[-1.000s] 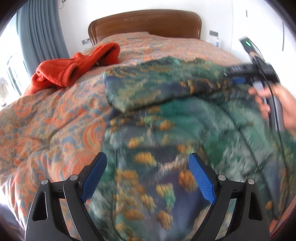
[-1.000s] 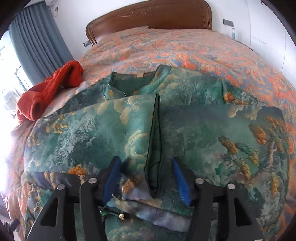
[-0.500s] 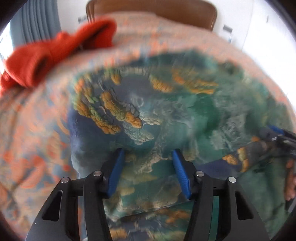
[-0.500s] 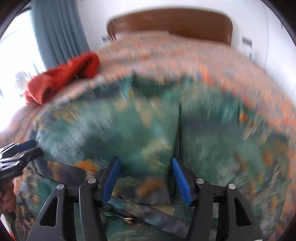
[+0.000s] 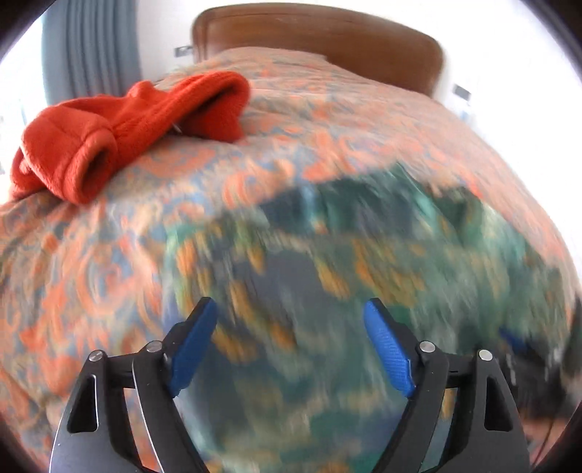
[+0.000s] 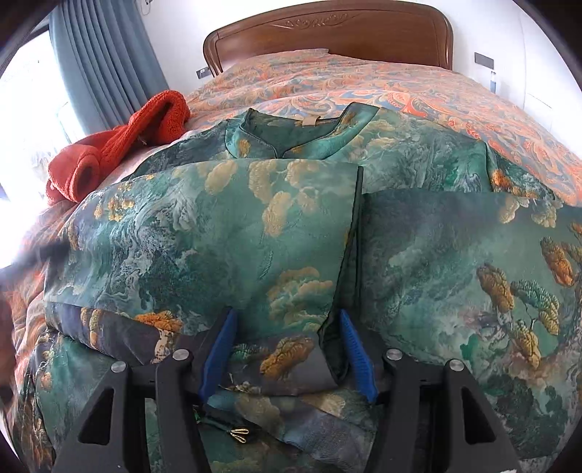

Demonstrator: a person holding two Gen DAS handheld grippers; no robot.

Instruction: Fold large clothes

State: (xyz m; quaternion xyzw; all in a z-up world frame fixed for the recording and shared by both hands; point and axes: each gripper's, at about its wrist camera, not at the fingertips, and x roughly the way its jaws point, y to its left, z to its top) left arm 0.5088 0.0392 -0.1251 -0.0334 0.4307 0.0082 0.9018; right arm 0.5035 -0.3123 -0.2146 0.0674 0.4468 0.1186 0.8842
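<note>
A large green garment (image 6: 291,233) with a gold tree print lies flat on the bed, collar toward the headboard. Both sleeves are folded in and meet along a seam (image 6: 354,236) down the middle. My right gripper (image 6: 287,338) hovers low over the sleeve ends, its jaws half apart and not pressing the cloth below. In the blurred left wrist view, the garment (image 5: 363,273) fills the lower right. My left gripper (image 5: 291,327) is over it with its jaws opening wide and nothing between them.
A crumpled red fleece (image 6: 120,145) lies at the bed's left side and shows close in the left wrist view (image 5: 120,127). An orange paisley bedspread (image 6: 400,87) covers the bed. Behind it are a wooden headboard (image 6: 327,32) and a grey-blue curtain (image 6: 102,62).
My left gripper swept sideways across the garment; its jaws narrowed, then spread wide again. My right gripper sank slightly over the sleeve ends with its jaws unchanged.
</note>
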